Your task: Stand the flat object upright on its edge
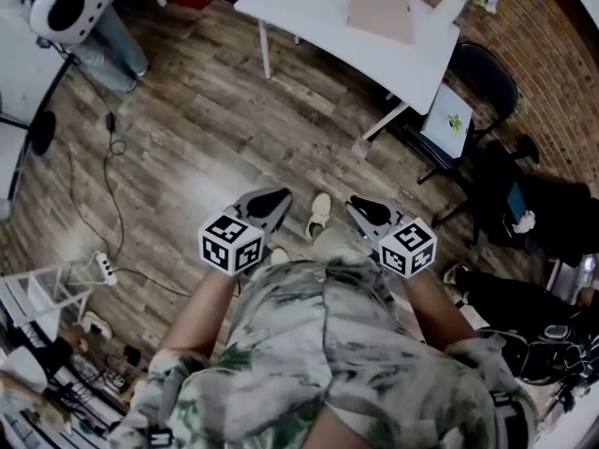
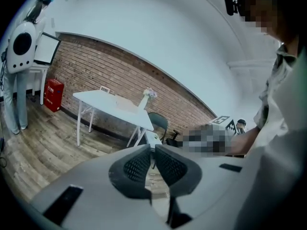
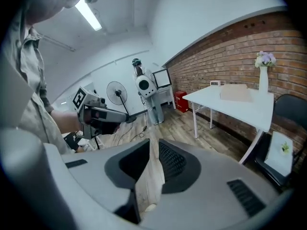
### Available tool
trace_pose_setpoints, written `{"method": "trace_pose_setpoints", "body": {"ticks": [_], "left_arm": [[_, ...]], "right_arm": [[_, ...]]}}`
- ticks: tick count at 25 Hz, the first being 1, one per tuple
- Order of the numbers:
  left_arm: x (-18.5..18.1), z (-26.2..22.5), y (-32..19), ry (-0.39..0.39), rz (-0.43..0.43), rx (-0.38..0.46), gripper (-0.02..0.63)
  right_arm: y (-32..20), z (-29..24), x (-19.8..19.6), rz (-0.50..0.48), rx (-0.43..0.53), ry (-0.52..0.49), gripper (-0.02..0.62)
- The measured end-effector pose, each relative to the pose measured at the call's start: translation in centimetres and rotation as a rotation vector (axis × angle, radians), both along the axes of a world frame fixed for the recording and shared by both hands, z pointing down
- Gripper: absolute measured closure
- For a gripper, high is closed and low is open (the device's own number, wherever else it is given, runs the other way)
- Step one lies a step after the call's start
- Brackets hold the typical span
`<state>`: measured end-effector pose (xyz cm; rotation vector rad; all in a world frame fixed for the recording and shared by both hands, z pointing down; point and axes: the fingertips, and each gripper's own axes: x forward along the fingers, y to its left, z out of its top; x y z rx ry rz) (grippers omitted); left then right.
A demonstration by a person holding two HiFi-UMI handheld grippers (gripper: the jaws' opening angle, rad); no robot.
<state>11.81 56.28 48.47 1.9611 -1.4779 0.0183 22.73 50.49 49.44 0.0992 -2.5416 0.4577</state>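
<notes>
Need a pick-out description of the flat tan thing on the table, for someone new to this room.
Find the red brick wall, then the white rectangular table standing in front of it. Flat on its top lies a tan rectangular board, next to a white vase of pale flowers; it is the only flat, tan item there.

A flat object (image 1: 380, 7) lies on the table (image 1: 314, 26), left of a chair (image 1: 487, 75).

Between me and the white surface (image 1: 328, 40) the wooden floor (image 1: 215, 129) lies open. A black chair (image 1: 489, 78) crowds the surface's right end; on top, a flat tan board (image 1: 380, 7) and a vase (image 1: 454, 6) take its far side, the near half bare.
</notes>
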Motion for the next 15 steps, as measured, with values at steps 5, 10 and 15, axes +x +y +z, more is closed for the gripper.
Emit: {"method": "trace_pose_setpoints", "body": {"ticks": [5, 10, 15], "left_arm": [[-3.4, 0.6, -6.0, -0.016, -0.047, -0.029, 0.577], [-5.4, -1.0, -13.3, -0.042, -0.057, -0.001, 0.560], [-5.8, -0.8, -21.5, -0.058, -0.056, -0.007, 0.505]], "right_arm": [[-6.9, 1.0, -4.2, -0.022, -0.047, -0.037, 0.505], [-14.3, 0.4, -7.4, -0.110, -0.028, -0.052, 0.496], [-22.9, 1.2, -7.8, -0.083, -0.019, -0.064, 0.483]]}}
